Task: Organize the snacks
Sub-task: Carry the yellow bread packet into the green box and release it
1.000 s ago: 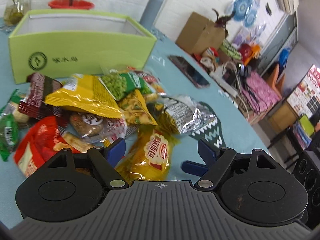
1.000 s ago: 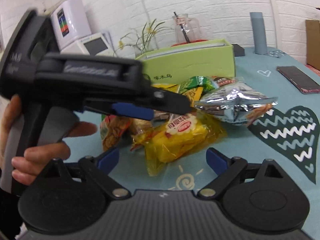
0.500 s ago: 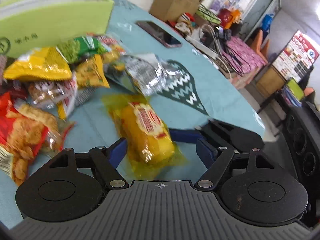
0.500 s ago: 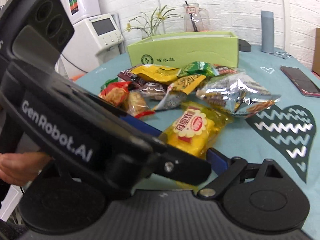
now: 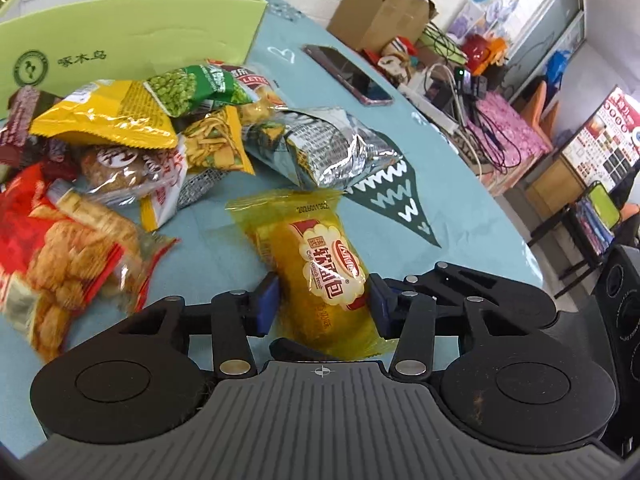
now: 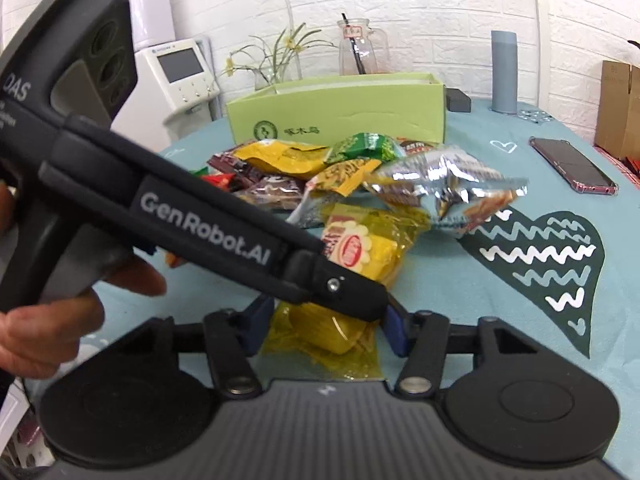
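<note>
Teal counter [image 5: 460, 184] carries the yellow bread packet [image 5: 320, 276] between both closing tools, left tool [image 5: 322, 306] and right tool [image 6: 322, 330]. Pads look already against the packet, so the soft bread may crush, or opposing pulls may tear the wrapper short of the green box [image 6: 340, 120].

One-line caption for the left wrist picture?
Left gripper closing around a yellow bread packet on the teal tablecloth, snack pile beyond.

A phone [image 6: 573, 165] lies at the right on the blue counter [image 6: 472, 280], a grey cylinder [image 6: 503, 72] upper right, a glass jug [image 6: 362, 50] top centre, cardboard boxes [image 5: 380, 12] beyond.
</note>
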Available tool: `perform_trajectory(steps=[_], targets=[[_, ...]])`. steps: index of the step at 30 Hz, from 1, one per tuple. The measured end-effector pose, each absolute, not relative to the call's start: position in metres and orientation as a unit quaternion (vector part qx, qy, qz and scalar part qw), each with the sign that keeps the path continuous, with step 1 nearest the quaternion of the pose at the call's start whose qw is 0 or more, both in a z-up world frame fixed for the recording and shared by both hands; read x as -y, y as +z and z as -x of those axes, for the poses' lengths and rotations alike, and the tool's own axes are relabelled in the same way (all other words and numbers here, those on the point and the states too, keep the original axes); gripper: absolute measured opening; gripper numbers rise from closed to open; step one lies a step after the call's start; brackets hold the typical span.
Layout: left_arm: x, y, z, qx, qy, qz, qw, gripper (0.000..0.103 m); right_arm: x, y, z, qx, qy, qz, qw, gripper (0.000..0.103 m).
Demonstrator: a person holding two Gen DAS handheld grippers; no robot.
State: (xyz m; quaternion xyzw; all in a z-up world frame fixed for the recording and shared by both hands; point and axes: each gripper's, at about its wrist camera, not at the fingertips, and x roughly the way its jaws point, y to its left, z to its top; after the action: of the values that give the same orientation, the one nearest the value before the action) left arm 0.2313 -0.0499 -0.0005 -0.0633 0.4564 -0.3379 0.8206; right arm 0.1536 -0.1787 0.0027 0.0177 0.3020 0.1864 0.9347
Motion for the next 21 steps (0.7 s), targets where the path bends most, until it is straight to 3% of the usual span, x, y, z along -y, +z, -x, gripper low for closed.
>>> perform_trajectory(steps=[9,16,21], targets=[[0.008,0.051,-0.249,-0.417,-0.292,0.082,0.857,0.028,0.143,0.035,-0.178,-0.25,0.236,0.026,0.939,0.059],[0.025,0.111,-0.359,-0.36,-0.296,0.08,0.881,0.028,0.149,0.088,-0.281,-0.188,0.214,0.076,0.956,0.059],[0.045,0.106,-0.452,-0.373,-0.277,0.089,0.881,0.028,0.161,0.09,-0.377,-0.209,0.196,0.058,0.956,0.06]])
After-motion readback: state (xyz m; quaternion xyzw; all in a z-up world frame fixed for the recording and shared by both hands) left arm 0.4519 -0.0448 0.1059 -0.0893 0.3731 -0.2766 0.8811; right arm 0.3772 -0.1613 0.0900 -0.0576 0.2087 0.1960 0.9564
